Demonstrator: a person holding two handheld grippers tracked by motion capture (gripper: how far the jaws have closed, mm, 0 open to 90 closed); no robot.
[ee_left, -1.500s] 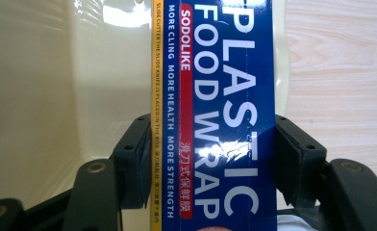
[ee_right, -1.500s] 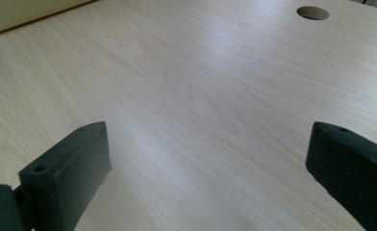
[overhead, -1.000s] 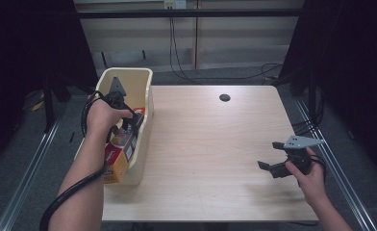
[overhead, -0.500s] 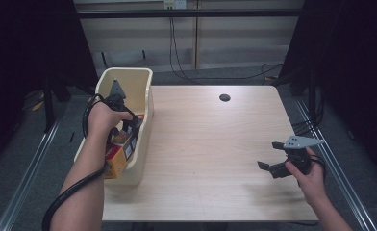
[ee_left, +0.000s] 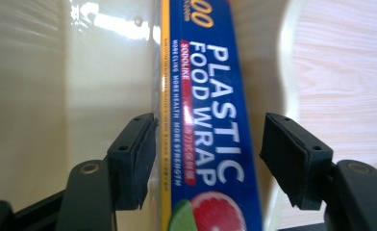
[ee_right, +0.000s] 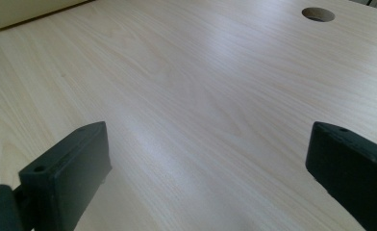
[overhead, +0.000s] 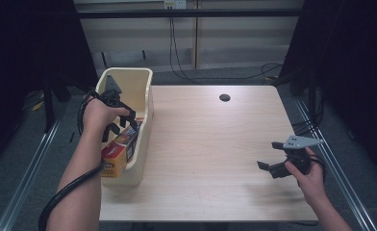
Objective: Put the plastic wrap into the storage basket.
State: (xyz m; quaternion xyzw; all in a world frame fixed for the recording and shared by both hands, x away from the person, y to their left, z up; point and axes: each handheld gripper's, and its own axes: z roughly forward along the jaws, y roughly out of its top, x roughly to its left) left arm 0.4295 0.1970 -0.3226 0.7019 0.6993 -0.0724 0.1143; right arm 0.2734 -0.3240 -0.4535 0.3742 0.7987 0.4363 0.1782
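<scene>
Over cream bin [overhead: 145,77] at table's [overhead: 210,144] left edge, we held left gripper [overhead: 120,124] above plastic wrap box [ee_left: 203,120]. Jaws had just been opening; box sat between pads, left pad close against it, right pad apart, grip released. Box lay lengthwise inside bin along wall nearer table. At right, we kept right gripper [overhead: 271,157] low over bare wood, jaws spread wide, nothing between.

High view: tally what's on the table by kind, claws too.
Bins: 1, cream bin
Boxes: 1, plastic wrap box, in the bin
Claws: 2, left claw with the box between its jaws, right claw over bare table
Total: 4
</scene>
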